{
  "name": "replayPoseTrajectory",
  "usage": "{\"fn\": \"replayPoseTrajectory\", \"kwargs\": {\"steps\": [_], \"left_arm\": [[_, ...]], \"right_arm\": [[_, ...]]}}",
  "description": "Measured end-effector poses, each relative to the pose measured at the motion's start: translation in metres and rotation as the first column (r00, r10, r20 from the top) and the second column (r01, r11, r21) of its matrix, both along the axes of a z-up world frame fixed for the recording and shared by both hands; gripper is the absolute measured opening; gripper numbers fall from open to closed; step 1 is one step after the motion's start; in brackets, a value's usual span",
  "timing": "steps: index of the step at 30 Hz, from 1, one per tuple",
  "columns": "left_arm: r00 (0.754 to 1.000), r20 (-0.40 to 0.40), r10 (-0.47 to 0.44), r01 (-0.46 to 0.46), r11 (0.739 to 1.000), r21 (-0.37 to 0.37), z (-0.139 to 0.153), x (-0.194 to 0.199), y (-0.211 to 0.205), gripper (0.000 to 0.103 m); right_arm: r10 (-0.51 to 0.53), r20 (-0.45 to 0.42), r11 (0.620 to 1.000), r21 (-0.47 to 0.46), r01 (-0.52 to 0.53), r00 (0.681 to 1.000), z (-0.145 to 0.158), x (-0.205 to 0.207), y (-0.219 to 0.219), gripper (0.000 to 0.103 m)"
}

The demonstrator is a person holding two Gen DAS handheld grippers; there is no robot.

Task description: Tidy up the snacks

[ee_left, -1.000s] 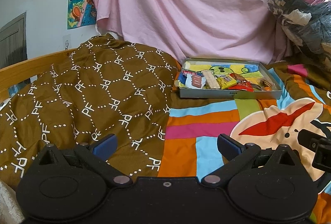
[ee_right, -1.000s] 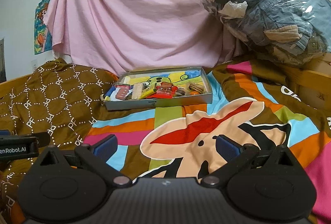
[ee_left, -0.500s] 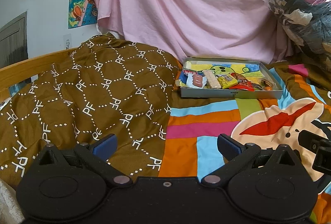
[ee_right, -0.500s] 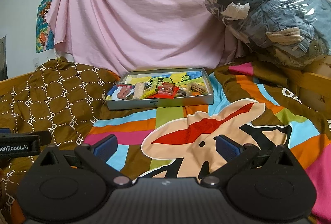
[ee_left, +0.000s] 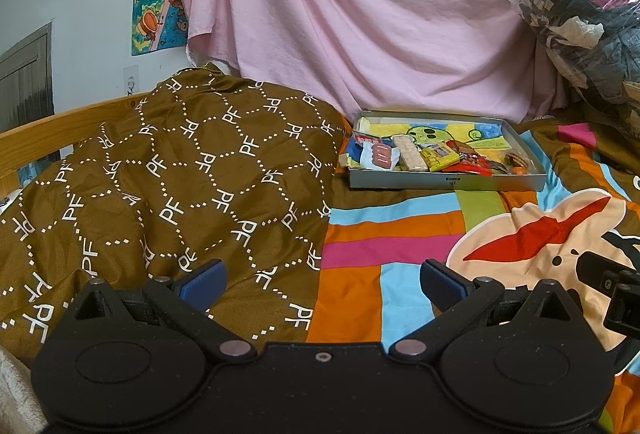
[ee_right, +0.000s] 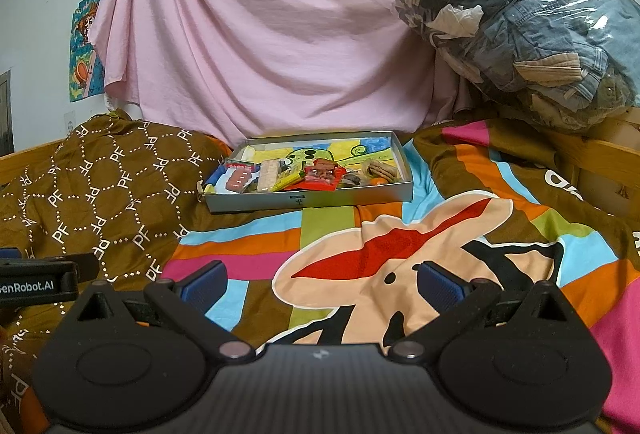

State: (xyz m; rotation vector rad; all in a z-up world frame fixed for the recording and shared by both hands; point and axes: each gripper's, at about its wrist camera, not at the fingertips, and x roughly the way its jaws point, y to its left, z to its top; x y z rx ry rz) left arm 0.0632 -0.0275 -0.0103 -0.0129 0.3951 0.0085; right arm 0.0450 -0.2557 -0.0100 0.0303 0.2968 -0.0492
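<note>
One shallow grey cardboard tray (ee_right: 308,198) of assorted wrapped snacks (ee_right: 320,175) is lying on the bed; both grippers, left (ee_left: 322,284) and right (ee_right: 320,284), are hovering with fingers spread, empty.

The right claw (ee_right: 320,284) hangs with its jaws spread wide and nothing between them, above the striped cartoon bedspread (ee_right: 400,254). Well beyond it a shallow grey tray (ee_right: 312,195) of packaged snacks (ee_right: 296,175) sits near the bed's far edge, against the pink sheet (ee_right: 260,33). The left claw's tip (ee_right: 40,280) shows at the left edge.
</note>
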Motion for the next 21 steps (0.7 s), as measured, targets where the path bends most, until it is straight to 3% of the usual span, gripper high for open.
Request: {"fn": "replayPoseTrajectory", "kwargs": {"steps": [14,21], "left_arm": [[1.000,-0.002,-0.004,0.004,1.000,0.000,-0.0014,0.0003,0.0009,0.102],[1.000,0.011,-0.021,0.020,0.999,0.034,0.0016,-0.0043,-0.0050,0.102]], "right_arm": [[-0.001,0.000,1.000,0.001,0.001,1.000,0.0004,-0.0003,0.0005,0.103],[-0.002,0.001,1.000,0.000,0.002,1.000,0.0005,-0.0004,0.0009,0.103]]}}
